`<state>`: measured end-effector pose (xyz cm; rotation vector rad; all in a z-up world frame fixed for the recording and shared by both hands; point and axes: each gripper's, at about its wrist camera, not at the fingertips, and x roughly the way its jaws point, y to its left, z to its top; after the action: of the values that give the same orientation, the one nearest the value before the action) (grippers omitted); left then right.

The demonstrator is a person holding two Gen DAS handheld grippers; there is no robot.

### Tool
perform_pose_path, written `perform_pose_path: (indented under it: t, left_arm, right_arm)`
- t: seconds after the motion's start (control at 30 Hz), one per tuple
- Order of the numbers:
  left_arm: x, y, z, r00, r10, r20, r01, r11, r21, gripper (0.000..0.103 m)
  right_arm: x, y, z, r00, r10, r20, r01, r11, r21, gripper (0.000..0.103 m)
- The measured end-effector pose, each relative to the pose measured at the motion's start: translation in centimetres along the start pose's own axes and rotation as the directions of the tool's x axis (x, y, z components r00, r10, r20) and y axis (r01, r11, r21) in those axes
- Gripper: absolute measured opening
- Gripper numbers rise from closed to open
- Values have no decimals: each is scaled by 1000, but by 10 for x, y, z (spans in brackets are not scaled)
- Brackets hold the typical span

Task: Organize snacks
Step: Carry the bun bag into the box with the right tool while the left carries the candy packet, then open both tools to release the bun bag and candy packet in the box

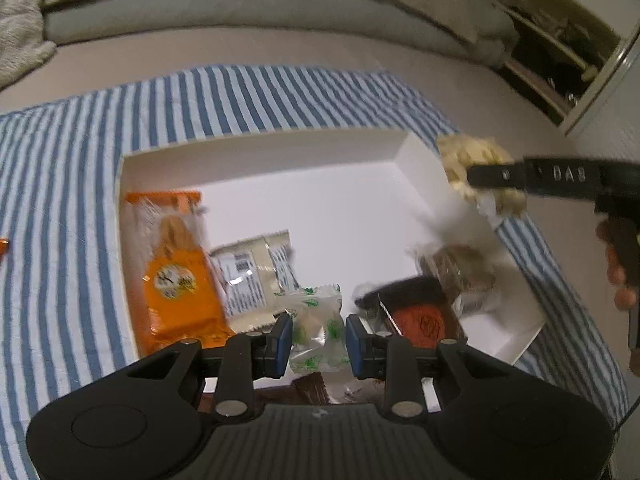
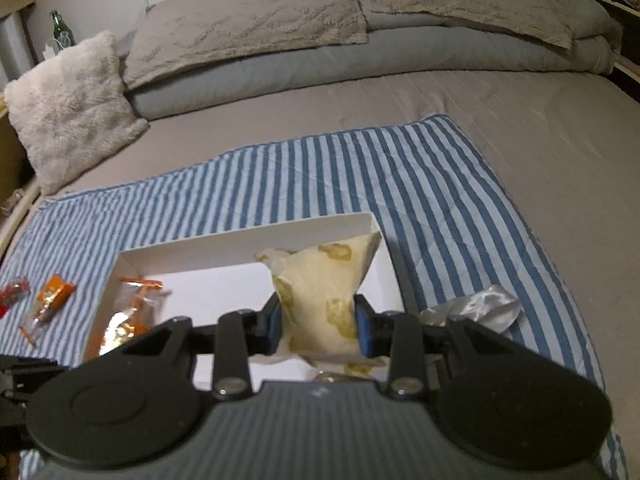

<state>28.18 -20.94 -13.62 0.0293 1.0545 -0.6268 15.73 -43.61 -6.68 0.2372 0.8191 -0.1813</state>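
A white open box [image 1: 256, 148] lies on a blue-striped cloth on the bed. My left gripper [image 1: 316, 338] is shut on a small clear packet with green print [image 1: 318, 328], held over the box's near part. My right gripper [image 2: 316, 328] is shut on a pale yellow snack bag [image 2: 320, 288] and holds it above the box's right side [image 2: 248, 240]; that bag also shows in the left wrist view [image 1: 476, 168]. Inside the box lie an orange packet [image 1: 176, 276], a white labelled packet [image 1: 256, 276], a dark red-brown packet [image 1: 420, 316] and a brown snack [image 1: 456, 268].
On the striped cloth [image 2: 360, 168] left of the box lie an orange packet [image 2: 52, 296] and a red one [image 2: 14, 290]. A silvery wrapper [image 2: 476, 304] lies right of the box. Pillows [image 2: 72, 108] and folded bedding stand at the head of the bed.
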Motion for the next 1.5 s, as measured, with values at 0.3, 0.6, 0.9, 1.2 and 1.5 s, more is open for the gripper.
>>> perform_pose_path:
  t: [0.3, 0.6, 0.9, 1.2, 1.5]
  left_arm:
    - [30, 3, -2, 996, -32, -84, 32, 999, 2, 31]
    - [40, 8, 6, 998, -28, -56, 27, 999, -20, 31]
    - [42, 7, 7, 997, -55, -56, 54, 998, -14, 31]
    - [43, 4, 5, 996, -48, -72, 47, 999, -10, 38]
    - [31, 6, 5, 998, -17, -62, 17, 1000, -6, 46]
  right_arm:
    - [39, 7, 13, 999, -34, -36, 33, 999, -21, 41]
    - [53, 12, 15, 999, -37, 3, 37, 999, -6, 42]
    - [53, 10, 18, 999, -37, 38, 37, 999, -3, 42]
    - [61, 6, 16, 997, -74, 11, 74, 997, 34, 60]
    - [58, 9, 15, 997, -71, -18, 71, 997, -10, 63]
